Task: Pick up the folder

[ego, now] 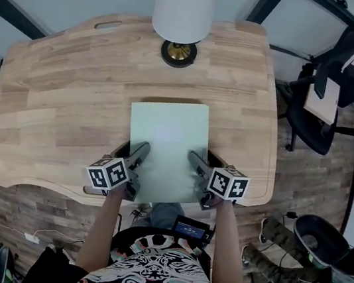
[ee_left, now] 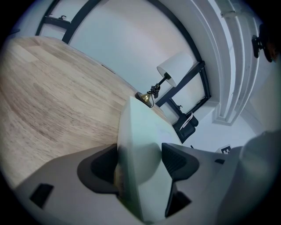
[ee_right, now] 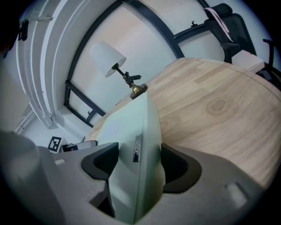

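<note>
A pale green folder (ego: 167, 142) lies on the wooden desk (ego: 72, 86), its near end reaching over the desk's front cut-out. My left gripper (ego: 137, 155) straddles its near left edge and my right gripper (ego: 197, 162) its near right edge. In the left gripper view the folder (ee_left: 140, 140) fills the gap of the left gripper (ee_left: 140, 160), whose dark pads (ee_left: 103, 165) stand wide at either face. The right gripper view shows the folder's thick edge (ee_right: 147, 132), with a small metal label holder, standing the same way in the right gripper (ee_right: 139, 161). I see no squeeze from either.
A white-shaded lamp (ego: 183, 11) on a dark round base stands at the desk's far edge, behind the folder. A black office chair (ego: 338, 84) is off the desk's right side. Cables and bags lie on the wood floor around the person's legs.
</note>
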A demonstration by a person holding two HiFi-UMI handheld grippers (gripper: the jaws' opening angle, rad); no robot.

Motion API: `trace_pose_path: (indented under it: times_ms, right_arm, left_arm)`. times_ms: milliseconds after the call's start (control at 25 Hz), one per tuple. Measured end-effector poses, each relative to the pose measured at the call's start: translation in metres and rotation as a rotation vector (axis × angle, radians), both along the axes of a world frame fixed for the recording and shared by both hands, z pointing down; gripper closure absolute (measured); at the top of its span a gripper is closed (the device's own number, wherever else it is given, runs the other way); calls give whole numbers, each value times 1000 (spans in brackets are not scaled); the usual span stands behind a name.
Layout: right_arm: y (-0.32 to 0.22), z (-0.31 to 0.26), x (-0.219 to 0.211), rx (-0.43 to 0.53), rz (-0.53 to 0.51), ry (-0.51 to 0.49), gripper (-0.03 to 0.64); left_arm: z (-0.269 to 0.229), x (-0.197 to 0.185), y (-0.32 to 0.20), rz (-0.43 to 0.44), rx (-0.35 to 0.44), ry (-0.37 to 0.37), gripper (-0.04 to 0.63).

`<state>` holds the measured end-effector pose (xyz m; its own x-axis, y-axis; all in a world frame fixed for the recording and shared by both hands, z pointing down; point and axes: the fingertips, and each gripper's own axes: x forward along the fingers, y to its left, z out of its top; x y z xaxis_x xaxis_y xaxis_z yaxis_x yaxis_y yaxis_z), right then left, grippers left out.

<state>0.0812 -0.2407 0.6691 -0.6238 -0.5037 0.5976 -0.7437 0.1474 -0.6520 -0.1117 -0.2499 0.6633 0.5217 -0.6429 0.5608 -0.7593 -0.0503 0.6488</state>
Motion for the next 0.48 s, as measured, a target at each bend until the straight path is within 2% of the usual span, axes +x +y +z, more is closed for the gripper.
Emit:
trace_pose_path:
  times_ms: [480]
  right_arm:
    - [2, -9, 1, 33, 46, 32, 327]
  left_arm:
    - [-4, 2, 2, -23, -6, -24, 299]
